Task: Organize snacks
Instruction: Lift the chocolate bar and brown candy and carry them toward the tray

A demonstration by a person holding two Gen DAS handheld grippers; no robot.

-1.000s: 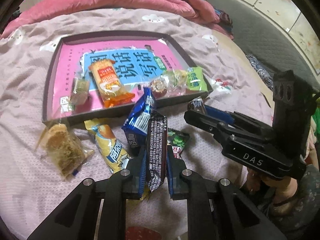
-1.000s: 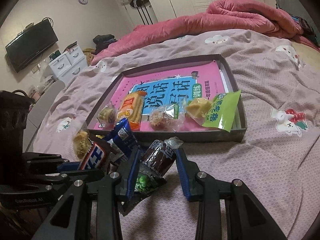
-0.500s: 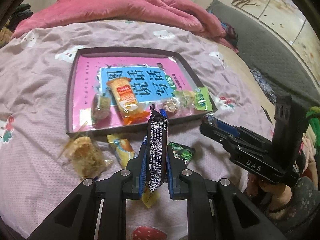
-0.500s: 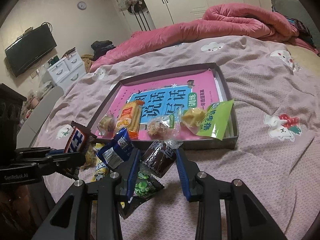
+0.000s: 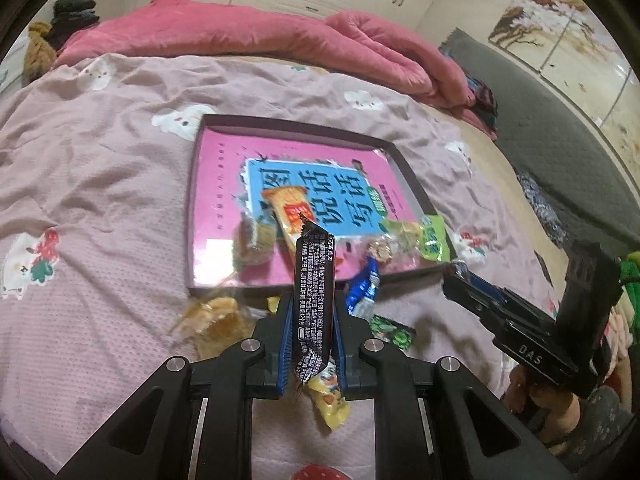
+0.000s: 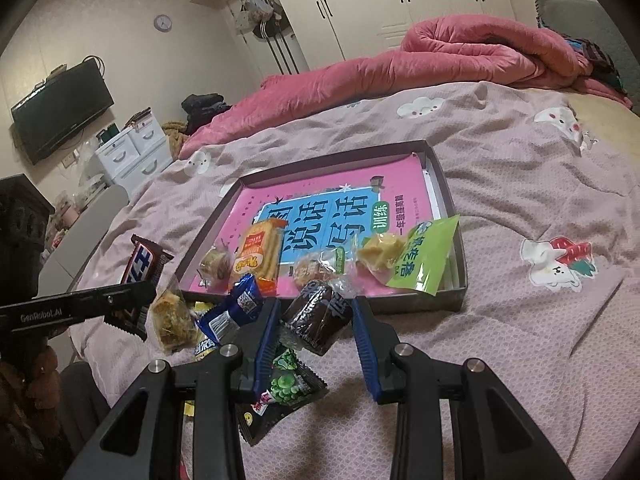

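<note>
Landmark: shallow dark-rimmed rectangular tray (image 6: 450, 200) lined with a pink and blue printed sheet, lying on the bed's pink patterned bedspread (image 6: 520, 360).

Inside tray, along near rim: orange rectangular cracker packet (image 6: 258, 254); small clear-wrapped round pastry (image 6: 214, 264) left of it; clear-wrapped brown cake (image 6: 316, 270); pale yellow wrapped pastry (image 6: 380, 250); light green foil pouch (image 6: 426, 258) leaning over the near right corner.

Left tongs (image 5: 310, 334): pressed together on a black-and-brown chocolate bar wrapper (image 5: 312, 292), held upright, edge-on, above the bedspread just in front of tray's near rim; white lettering of same bar visible in right view.

Right tongs (image 6: 314, 340): spread wide, blue-padded, straddling a dark brown cake in clear wrap (image 6: 316, 320) just in front of tray's near rim; contact with pads not discernible.

In front of tray, on bedspread: blue foil snack packet (image 6: 232, 312); clear bag of golden flaky pastry (image 6: 172, 316); yellow snack packet (image 5: 328, 404), mostly hidden by left tongs; black packet printed with green peas (image 6: 280, 396), below right tongs.

Beyond tray: crumpled pink quilt (image 6: 400, 68) at far end of bed.
</note>
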